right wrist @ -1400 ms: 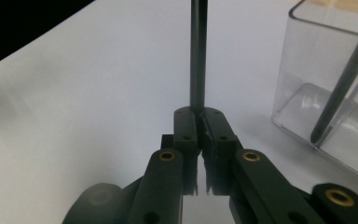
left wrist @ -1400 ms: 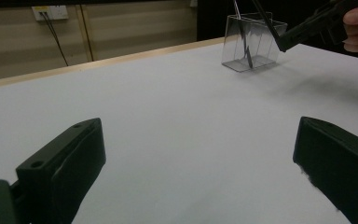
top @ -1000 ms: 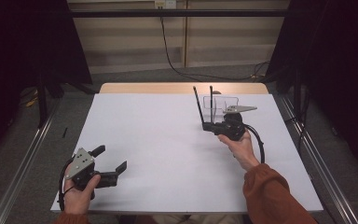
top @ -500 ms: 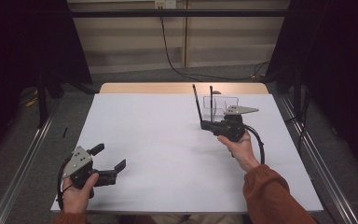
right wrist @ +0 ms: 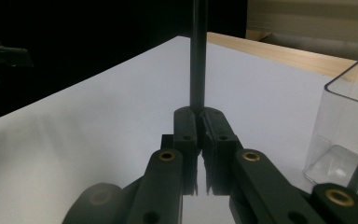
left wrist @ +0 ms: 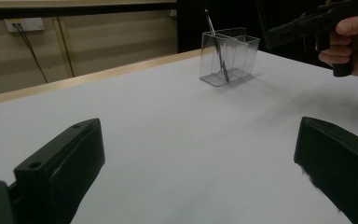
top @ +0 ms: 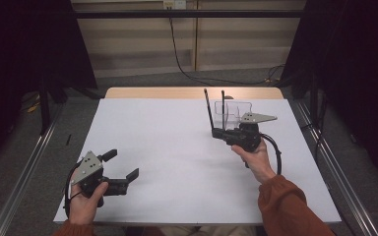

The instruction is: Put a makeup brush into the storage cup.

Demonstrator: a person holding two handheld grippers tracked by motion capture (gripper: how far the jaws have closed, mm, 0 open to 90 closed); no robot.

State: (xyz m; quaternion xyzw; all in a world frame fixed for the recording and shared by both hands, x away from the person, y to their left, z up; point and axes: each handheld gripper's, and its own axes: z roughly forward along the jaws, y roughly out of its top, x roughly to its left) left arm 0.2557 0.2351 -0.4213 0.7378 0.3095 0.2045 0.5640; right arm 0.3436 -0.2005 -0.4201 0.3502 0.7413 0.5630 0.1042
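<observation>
A thin black rod (top: pixel 208 110) stands nearly upright over the white table, with my right gripper (top: pixel 218 132) shut on its lower end. In the right gripper view the jaws (right wrist: pixel 200 122) pinch this rod (right wrist: pixel 198 56) between their pads. Just to the right stands a clear two-compartment plastic holder (top: pixel 236 114), with a second black rod (top: pixel 223 101) leaning inside it. My left gripper (top: pixel 123 164) lies low at the table's near left corner, open with nothing between its fingers. The left gripper view looks past its wide-apart jaws (left wrist: pixel 196 177) to the holder (left wrist: pixel 230 58).
The white table top (top: pixel 167 147) has a bare wooden strip (top: pixel 152 93) along its far edge. Metal rails (top: pixel 24 162) run along both sides, with dark curtains beyond. A black cable (top: pixel 182 59) hangs down the back wall.
</observation>
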